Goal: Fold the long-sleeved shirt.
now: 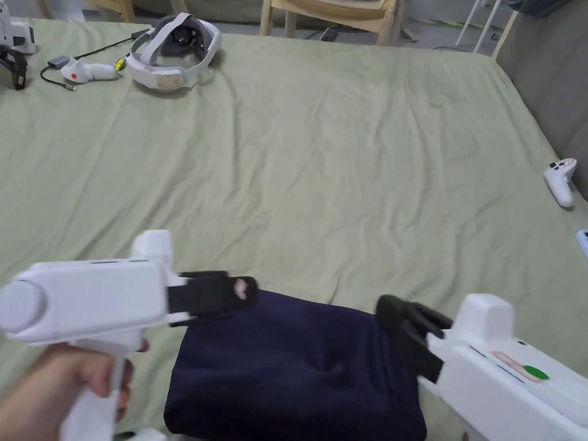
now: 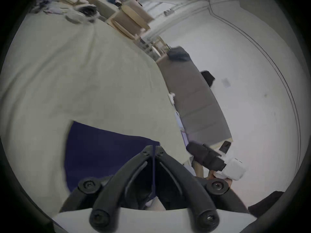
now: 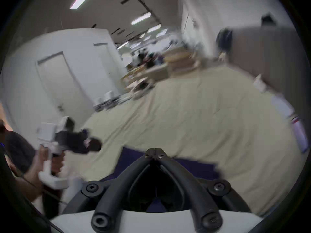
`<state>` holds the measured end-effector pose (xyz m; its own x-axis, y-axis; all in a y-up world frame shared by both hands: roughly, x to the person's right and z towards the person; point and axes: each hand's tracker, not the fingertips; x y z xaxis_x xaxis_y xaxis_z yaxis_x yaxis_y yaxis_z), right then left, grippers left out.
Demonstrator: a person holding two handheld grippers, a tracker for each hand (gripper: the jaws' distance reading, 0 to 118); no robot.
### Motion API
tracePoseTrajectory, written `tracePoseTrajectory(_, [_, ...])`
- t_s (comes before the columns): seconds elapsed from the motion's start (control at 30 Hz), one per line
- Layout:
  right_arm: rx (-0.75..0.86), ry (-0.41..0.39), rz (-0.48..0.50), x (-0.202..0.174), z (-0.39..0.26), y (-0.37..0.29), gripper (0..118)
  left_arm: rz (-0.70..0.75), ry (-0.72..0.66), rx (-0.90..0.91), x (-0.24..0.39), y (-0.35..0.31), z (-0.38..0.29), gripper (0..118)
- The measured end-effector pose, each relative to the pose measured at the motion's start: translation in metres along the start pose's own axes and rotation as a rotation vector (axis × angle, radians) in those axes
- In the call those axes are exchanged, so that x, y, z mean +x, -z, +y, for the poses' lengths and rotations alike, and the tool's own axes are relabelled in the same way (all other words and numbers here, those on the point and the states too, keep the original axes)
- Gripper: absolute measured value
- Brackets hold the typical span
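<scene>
A dark navy shirt (image 1: pixel 298 367) lies folded into a compact rectangle on the green sheet (image 1: pixel 321 149), near the front edge. My left gripper (image 1: pixel 244 290) hovers over the shirt's far left corner, jaws together with nothing between them. My right gripper (image 1: pixel 393 313) hangs above the shirt's far right corner, also shut and empty. In the left gripper view the closed tips (image 2: pixel 154 148) sit over the navy cloth (image 2: pixel 104 152), and the right gripper (image 2: pixel 193 148) shows farther off. In the right gripper view the closed tips (image 3: pixel 154 151) point past the shirt (image 3: pixel 193 167).
A white headset (image 1: pixel 172 51) with cables and a white controller (image 1: pixel 89 72) lie at the far left of the sheet. Another controller (image 1: pixel 561 181) rests at the right edge beside a grey sofa (image 1: pixel 551 74). Wooden chairs (image 1: pixel 330 17) stand behind.
</scene>
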<state>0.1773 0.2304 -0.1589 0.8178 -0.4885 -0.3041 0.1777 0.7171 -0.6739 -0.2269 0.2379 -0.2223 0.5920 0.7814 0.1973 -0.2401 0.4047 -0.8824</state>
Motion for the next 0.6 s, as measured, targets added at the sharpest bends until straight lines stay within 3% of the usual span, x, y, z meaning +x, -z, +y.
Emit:
tracePoseTrajectory(0.13, [-0.286,0.152,0.092,0.018,-0.034,0.073,0,0.075,-0.067,0.050,-0.043,-0.036,0.005,9])
tracePoseTrajectory(0.17, [-0.379,0.197,0.037,0.027,-0.046,0.091,0,0.082,-0.108,0.066,-0.053,-0.041,0.003,9])
tracePoseTrajectory(0.23, [-0.512,0.149,-0.043,0.042,-0.069,0.114,0,0.069,-0.127,0.038,-0.068,-0.043,0.000,9])
tracePoseTrajectory(0.27, [-0.467,0.171,-0.009,0.049,-0.074,0.116,0,0.075,-0.129,0.022,-0.071,-0.041,-0.003,9])
tracePoseTrajectory(0.3, [-0.409,0.270,0.059,0.054,-0.069,0.109,0,0.085,-0.129,0.016,-0.075,-0.039,-0.006,9])
tracePoseTrajectory(0.33, [-0.409,0.311,0.056,0.056,-0.065,0.105,0,0.078,-0.132,-0.017,-0.081,-0.035,-0.007,9])
tracePoseTrajectory(0.37, [-0.414,0.253,0.035,0.050,-0.062,0.099,0,0.052,-0.140,-0.070,-0.089,-0.030,-0.009,14])
tracePoseTrajectory(0.4, [-0.419,0.191,0.013,0.047,-0.059,0.099,0,0.026,-0.158,-0.095,-0.095,-0.024,-0.010,28])
tracePoseTrajectory(0.43, [-0.427,0.163,0.010,0.045,-0.057,0.099,0,0.009,-0.172,-0.114,-0.102,-0.018,-0.013,62])
tracePoseTrajectory(0.5, [-0.427,0.184,0.014,0.044,-0.059,0.100,0,0.000,-0.173,-0.157,-0.111,-0.004,-0.017,107])
tracePoseTrajectory(0.6, [-0.422,0.178,0.014,0.043,-0.060,0.099,0,-0.080,-0.230,-0.140,-0.134,0.009,-0.024,111])
